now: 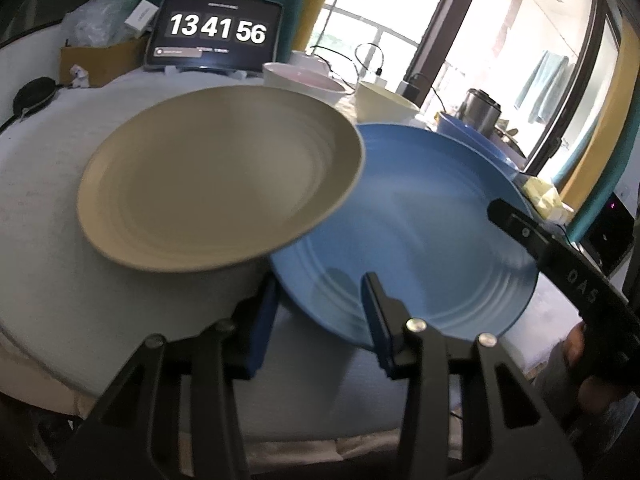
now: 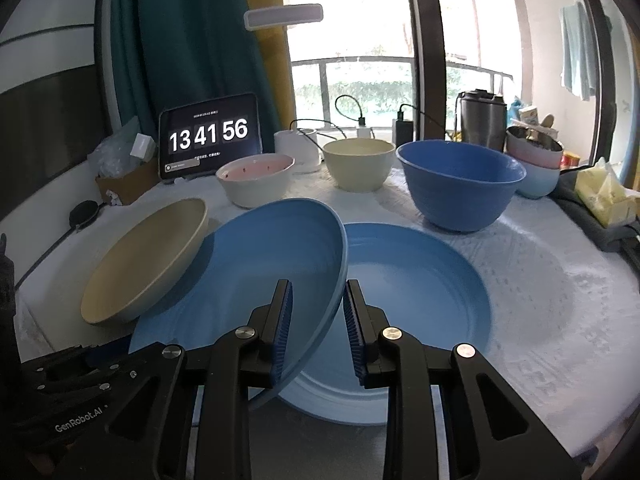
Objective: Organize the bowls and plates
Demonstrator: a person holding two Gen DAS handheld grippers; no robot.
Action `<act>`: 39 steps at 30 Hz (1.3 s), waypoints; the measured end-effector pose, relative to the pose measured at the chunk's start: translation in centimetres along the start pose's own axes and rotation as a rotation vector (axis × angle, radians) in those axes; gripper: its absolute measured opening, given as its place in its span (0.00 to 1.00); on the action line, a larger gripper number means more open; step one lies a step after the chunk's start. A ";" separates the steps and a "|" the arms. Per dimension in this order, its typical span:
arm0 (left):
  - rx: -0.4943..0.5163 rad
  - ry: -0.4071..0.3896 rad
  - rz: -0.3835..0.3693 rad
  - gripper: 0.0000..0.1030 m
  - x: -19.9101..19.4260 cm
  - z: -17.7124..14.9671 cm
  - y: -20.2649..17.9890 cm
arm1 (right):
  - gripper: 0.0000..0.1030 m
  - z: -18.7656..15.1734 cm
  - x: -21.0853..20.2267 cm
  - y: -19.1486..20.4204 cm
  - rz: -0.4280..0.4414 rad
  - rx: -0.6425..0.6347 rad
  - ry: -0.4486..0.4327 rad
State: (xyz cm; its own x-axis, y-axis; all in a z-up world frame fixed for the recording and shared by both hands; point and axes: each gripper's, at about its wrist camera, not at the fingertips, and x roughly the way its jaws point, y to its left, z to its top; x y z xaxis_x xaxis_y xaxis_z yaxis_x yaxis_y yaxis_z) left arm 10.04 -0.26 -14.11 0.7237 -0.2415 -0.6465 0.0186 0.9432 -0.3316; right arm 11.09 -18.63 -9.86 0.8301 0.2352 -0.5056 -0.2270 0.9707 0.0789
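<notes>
Two blue plates and one beige plate fill the near half of the table (image 2: 540, 280), which is covered with a white cloth. We see the flat blue plate (image 2: 420, 292) lying near the near edge, about midway along it. The tilted blue plate (image 2: 256, 264) stands over its left part, raised on its right side. The right gripper (image 2: 316, 320) has this tilted blue plate by the rim, its jaws narrowed with one pad against the plate's face and the other behind the rim. The beige plate (image 2: 148, 260) slants toward the left edge of the table, its upper rim overlapping the tilted blue plate; it is blurred in the left wrist view. The left gripper (image 1: 320, 320) is partly closed around the near rim of the tilted blue plate, its right finger over the plate's face, with cloth showing between its left finger and the rim. We cannot tell whether its pads press on the plate. Along the far edge stand a white bowl (image 2: 254, 178) with a pink inside, a cream bowl (image 2: 358, 164) and a blue bowl (image 2: 460, 192), with a clock screen (image 2: 208, 136) in the far left corner.
</notes>
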 end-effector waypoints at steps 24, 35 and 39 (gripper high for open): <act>0.200 -0.056 -0.043 0.42 -0.5 0.6 -7.3 | 0.21 -0.7 -4.5 -6.3 -0.085 0.118 -0.089; 0.291 -0.059 -0.028 0.41 1.0 2.0 -9.9 | 0.21 -1.0 -3.7 -9.0 -0.127 0.187 -0.073; 0.316 -0.034 -0.026 0.42 1.9 2.2 -10.4 | 0.21 -1.4 -2.9 -9.7 -0.139 0.205 -0.053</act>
State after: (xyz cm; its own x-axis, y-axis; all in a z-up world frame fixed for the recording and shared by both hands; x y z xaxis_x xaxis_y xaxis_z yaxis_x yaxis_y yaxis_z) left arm 12.72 -10.06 -10.34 0.7426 -0.2636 -0.6156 0.2466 0.9623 -0.1146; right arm 10.19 -28.82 -10.34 0.8728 0.0954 -0.4787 -0.0049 0.9824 0.1869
